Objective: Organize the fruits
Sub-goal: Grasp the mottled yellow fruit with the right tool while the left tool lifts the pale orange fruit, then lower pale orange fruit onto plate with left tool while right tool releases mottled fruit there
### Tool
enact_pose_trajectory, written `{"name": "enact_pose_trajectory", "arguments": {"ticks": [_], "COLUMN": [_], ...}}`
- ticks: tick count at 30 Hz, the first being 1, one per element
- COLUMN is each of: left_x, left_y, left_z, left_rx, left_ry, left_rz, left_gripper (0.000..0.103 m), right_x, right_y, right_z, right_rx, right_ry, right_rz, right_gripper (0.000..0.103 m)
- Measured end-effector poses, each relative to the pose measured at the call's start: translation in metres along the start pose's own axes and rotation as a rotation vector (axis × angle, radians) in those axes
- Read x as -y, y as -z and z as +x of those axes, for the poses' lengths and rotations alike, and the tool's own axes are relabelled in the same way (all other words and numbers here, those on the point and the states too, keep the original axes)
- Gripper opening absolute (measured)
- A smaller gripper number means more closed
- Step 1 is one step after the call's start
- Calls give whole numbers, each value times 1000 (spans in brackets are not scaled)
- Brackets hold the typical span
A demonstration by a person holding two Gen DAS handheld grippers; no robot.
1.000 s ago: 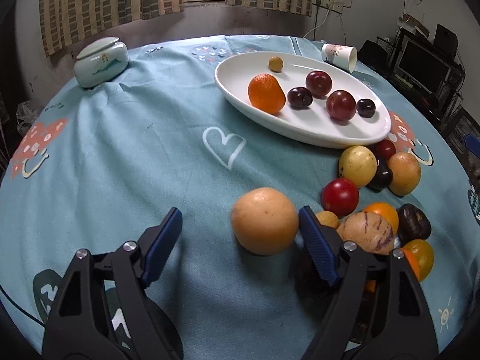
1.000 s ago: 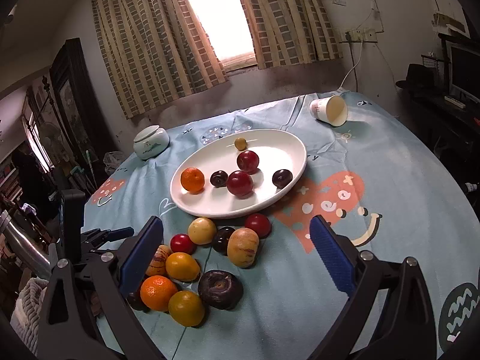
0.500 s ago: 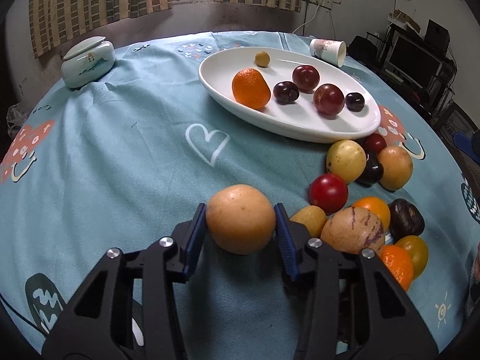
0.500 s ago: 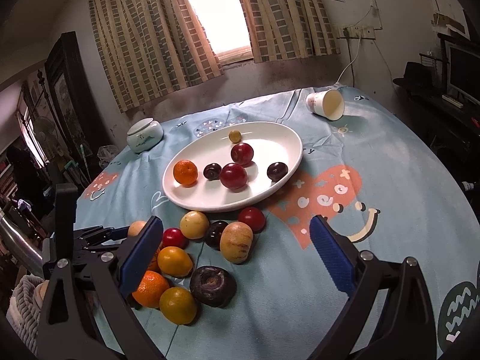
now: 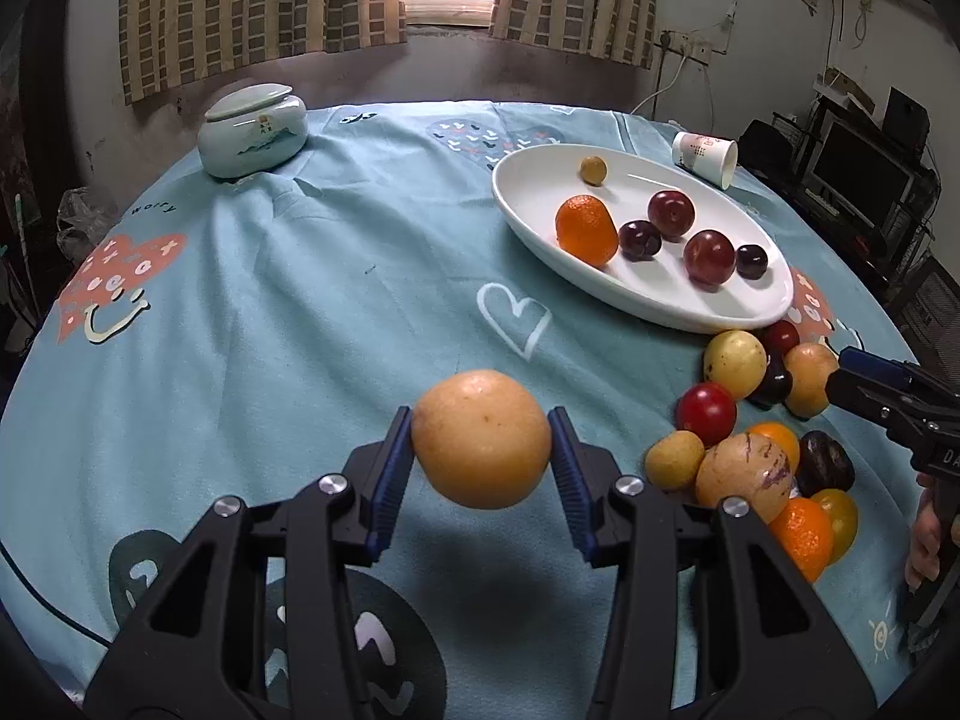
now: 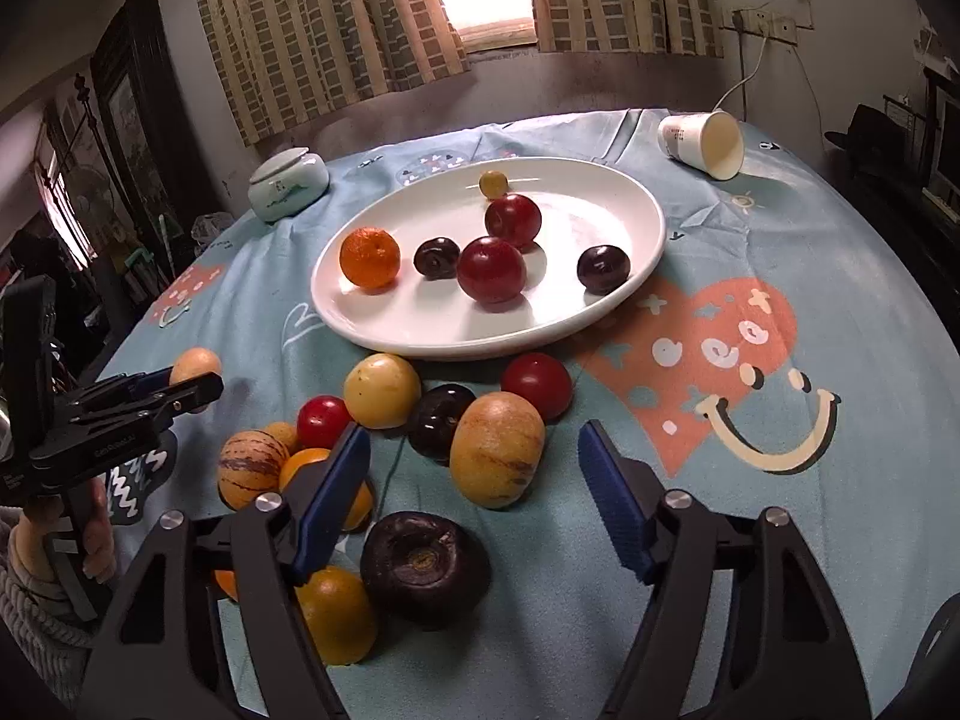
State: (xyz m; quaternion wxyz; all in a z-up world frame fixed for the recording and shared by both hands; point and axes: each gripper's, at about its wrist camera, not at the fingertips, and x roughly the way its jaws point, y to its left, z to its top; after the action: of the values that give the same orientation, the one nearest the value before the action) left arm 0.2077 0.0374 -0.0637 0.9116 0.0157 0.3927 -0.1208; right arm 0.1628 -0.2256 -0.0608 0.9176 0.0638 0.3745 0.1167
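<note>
My left gripper (image 5: 480,435) is shut on a round pale-orange fruit (image 5: 482,447), held just above the blue cloth with its shadow below; the right wrist view shows that fruit (image 6: 195,365) at the far left. My right gripper (image 6: 474,480) hangs low over the loose fruit pile, its jaws closing. A tan striped fruit (image 6: 497,450) lies between its fingertips, which do not touch it. A dark wrinkled fruit (image 6: 423,564) sits just under the left finger. The white oval plate (image 6: 420,330) behind holds an orange (image 6: 369,257), red plums and dark plums.
A lidded ceramic jar (image 5: 252,132) stands at the back left. A paper cup (image 5: 705,157) lies on its side beyond the plate. Loose fruits (image 5: 735,363) crowd the cloth between plate and front edge. A person's hand (image 6: 54,540) grips the left tool.
The left jaws shut on the pale-orange fruit and lifted it off the cloth. The right gripper sank toward the fruit pile and its jaws narrowed.
</note>
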Motion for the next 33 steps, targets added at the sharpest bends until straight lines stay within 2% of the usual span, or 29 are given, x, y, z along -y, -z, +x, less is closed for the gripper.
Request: {"name": "enact_pose_trajectory", "arguments": {"ticks": [2, 12, 15, 16, 17, 23, 26, 33], "left_x": [2, 4, 4, 5, 5, 6, 6, 15], "left_y": [0, 2, 3, 3, 4, 6, 5, -14], "left_z": [1, 5, 8, 9, 9, 14, 7, -33], "left_rx": [-2, -17, -24, -27, -30, -43, -20, 65], "left_ry": [5, 17, 21, 21, 21, 14, 10, -1], "left_rz": [6, 6, 8, 9, 9, 14, 9, 15], "left_gripper": [46, 46, 46, 46, 46, 46, 46, 46], "right_x": [-1, 6, 8, 9, 10, 11, 12, 13], "right_y": [1, 8, 8, 9, 9, 9, 7, -7], "right_z": [3, 14, 17, 18, 18, 17, 6, -60], "right_rx": [-10, -49, -59, -63, -64, -59, -20, 199], "right_ry": [-1, 2, -3, -10, -22, -25, -13, 18], "right_rz": [-3, 18, 29, 35, 40, 47, 55, 63], "right_gripper": [64, 52, 43, 35, 33, 32, 32, 32]}}
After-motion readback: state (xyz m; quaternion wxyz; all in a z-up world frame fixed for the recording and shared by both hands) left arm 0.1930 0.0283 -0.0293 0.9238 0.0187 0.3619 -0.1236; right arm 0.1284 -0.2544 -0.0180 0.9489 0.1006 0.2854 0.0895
